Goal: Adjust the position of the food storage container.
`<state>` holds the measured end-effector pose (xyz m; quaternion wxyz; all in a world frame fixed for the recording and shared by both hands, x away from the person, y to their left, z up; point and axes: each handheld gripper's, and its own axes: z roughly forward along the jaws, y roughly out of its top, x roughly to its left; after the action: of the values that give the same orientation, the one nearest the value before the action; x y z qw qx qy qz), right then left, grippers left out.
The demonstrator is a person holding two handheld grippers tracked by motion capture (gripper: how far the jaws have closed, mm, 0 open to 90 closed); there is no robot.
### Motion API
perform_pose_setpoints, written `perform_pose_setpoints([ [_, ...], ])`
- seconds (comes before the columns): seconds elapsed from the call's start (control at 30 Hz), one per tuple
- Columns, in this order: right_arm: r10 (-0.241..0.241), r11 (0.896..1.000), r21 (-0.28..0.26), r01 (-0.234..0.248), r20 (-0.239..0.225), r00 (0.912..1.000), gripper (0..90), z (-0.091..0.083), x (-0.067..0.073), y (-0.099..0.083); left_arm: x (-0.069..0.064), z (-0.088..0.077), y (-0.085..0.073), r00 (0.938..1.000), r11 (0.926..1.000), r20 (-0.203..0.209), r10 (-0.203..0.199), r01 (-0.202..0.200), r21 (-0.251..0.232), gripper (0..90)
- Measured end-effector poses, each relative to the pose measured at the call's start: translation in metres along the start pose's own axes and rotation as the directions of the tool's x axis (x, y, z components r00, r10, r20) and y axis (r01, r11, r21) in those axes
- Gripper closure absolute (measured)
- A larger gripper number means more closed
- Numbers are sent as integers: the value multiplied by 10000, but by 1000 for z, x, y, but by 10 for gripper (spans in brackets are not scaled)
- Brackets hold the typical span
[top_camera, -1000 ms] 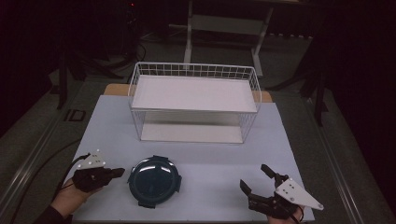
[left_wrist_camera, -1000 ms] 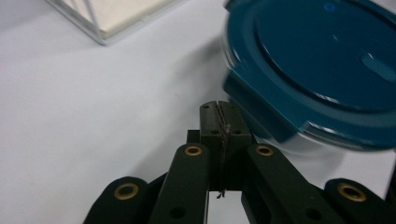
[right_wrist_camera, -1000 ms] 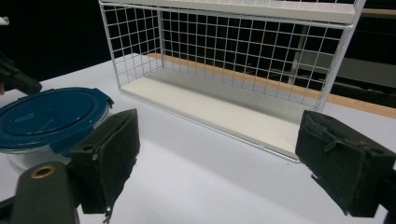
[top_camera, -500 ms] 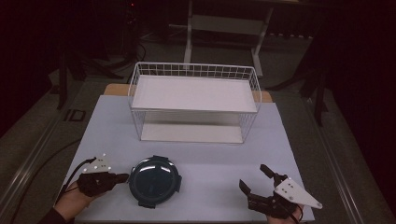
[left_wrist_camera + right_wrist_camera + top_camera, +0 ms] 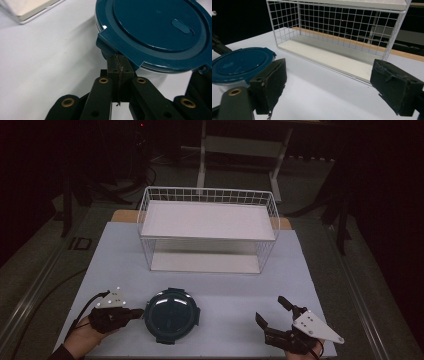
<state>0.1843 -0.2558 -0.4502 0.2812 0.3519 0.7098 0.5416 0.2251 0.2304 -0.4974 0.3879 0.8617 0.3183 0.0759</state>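
- The black two-jaw left gripper [image 5: 131, 312] is lying low at the table's near left, its jaws pressed together with nothing between them, the tips sitting right under a clip tab of the dark teal round lidded container [image 5: 171, 314]; it is probably placed to pry or nudge that latch.
- The container is sitting flat near the front edge, its lid on, between the two tools.
- The black two-jaw right gripper [image 5: 273, 313] is hovering at the near right, jaws spread wide and holding nothing, apparently waiting to steady or take the container.
- The white wire two-tier shelf rack [image 5: 208, 231] is standing farther back, both tiers bare, perhaps the destination.
- The pale lavender table covering [image 5: 310, 270] is looking smooth, while the room beyond is lying dark.
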Motion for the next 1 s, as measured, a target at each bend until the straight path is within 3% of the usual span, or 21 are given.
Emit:
perform_pose_setpoints([
  [0.33,33,10000,3,-33,-35,10000,137,0,-1,0,-24,21,16,9939,9989,999,460,-465,31,898],
  [0.63,36,10000,-56,-36,10,10000,137,-2,-1,0,-29,22,18,9959,9984,759,502,-519,207,897],
  [0.73,60,10000,-5,-60,-32,10000,137,-1,-1,0,-28,24,19,9965,9998,819,164,-168,43,897],
  [1.0,48,10000,2,-48,-25,10000,137,0,0,0,-31,38,31,9942,10000,1076,92,-94,16,897],
])
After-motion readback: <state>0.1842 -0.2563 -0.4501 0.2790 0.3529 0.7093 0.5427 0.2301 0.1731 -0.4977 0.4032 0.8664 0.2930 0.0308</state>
